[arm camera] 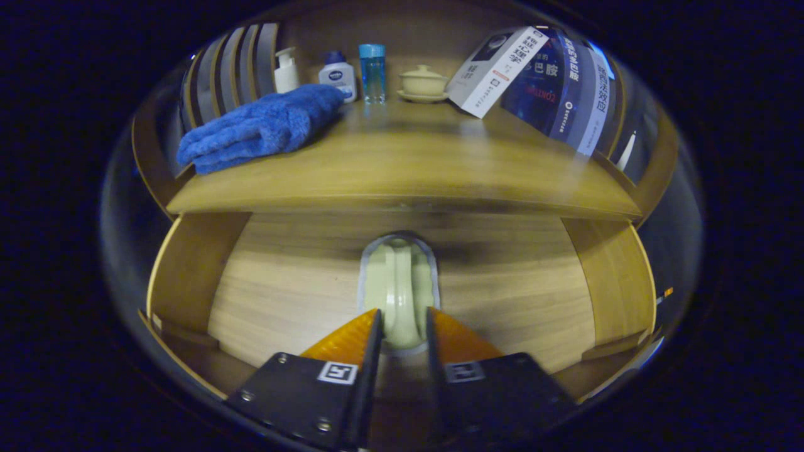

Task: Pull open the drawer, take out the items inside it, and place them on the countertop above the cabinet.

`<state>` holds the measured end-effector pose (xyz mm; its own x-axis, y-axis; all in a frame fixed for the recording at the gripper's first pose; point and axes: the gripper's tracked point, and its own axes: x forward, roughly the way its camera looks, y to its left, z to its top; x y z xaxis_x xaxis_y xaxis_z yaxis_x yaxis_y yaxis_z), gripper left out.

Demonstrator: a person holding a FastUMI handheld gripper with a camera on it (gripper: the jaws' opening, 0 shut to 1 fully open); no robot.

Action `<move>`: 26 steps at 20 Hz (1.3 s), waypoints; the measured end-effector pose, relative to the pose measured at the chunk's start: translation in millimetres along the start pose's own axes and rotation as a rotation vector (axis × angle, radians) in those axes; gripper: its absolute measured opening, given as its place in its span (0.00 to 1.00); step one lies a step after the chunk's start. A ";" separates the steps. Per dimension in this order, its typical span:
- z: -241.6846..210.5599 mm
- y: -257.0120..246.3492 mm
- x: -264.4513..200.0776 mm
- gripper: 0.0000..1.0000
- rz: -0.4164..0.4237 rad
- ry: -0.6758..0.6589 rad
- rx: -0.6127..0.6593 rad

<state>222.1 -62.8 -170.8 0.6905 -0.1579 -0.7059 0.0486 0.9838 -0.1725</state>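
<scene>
Drawer (282, 282) stands pulled open below the tabletop (402, 169), and one pale green item (399, 282) lies on its floor. Your claw (402, 326) sits with its fingers either side of the item's near end, close against it; I cannot tell whether both press. Risk: a hold this near the end may let the smooth piece pivot or slip on lifting. Risk: rising straight up could strike the tabletop's front edge. Keep clear of the blue towel (260, 129) and boxes (534, 75).
</scene>
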 end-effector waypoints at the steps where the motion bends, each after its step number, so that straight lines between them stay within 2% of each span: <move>1: -0.1 6.7 2.7 0.33 0.024 -0.005 -0.003; 2: 2.0 7.3 5.7 0.33 0.036 -0.014 -0.007; 5: 4.7 9.2 3.4 0.23 0.060 -0.048 0.015; 6: 9.8 15.5 0.6 0.20 0.095 -0.081 0.037; 9: 7.9 30.5 -9.9 0.20 0.161 -0.112 0.034; 14: 6.7 38.5 -38.2 0.20 0.196 -0.164 0.008; 22: 21.9 38.1 -103.1 0.20 0.246 -0.336 0.005; 26: 49.3 30.8 -147.1 0.20 0.261 -0.450 0.039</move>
<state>157.6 -5.1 -38.4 0.9246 0.1368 -0.3556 -0.1458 0.9893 0.0013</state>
